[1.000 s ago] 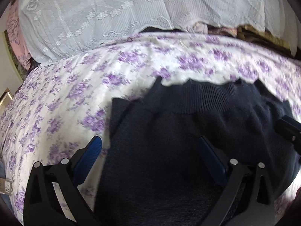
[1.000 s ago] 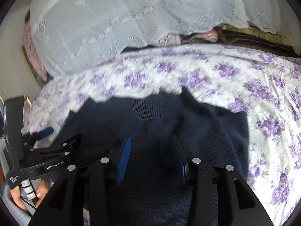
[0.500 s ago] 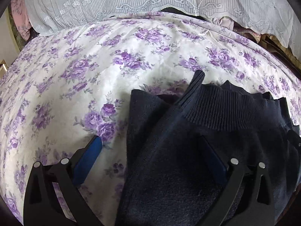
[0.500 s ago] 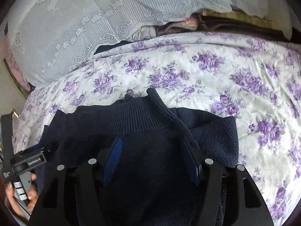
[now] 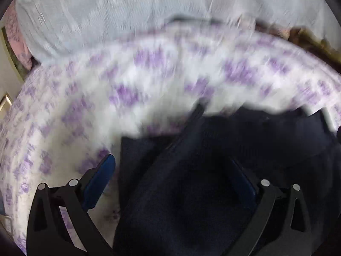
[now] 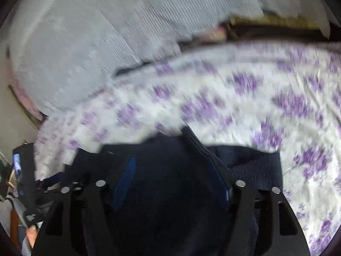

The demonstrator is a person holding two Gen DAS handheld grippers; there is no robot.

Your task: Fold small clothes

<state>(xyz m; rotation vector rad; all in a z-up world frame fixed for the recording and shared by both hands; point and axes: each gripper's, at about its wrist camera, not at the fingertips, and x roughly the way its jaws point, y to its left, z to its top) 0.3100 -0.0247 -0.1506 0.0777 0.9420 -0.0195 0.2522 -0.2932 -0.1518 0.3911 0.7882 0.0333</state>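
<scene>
Lying limp on the bed [image 5: 149,85], the soft knit garment [image 6: 170,192] sits untouched between both wide-open hand-held grippers — left [image 5: 174,181], right [image 6: 174,183], just opening — and probably pinches best near its ribbed band.

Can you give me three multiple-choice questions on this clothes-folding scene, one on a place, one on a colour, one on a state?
1. Where does the dark knit garment lie?
A. On the floral bedspread
B. In a basket
C. On a wooden floor

2. What colour are the bedspread's flowers?
A. Red
B. Purple
C. Yellow

3. How do the right gripper fingers stand?
A. Spread apart over the garment
B. Pressed tightly together
C. Clamped on a hanger

Answers: 1 A, printed sheet surrounds it; 2 B, purple blooms on white; 3 A, a wide gap shows between the blue fingers.
</scene>
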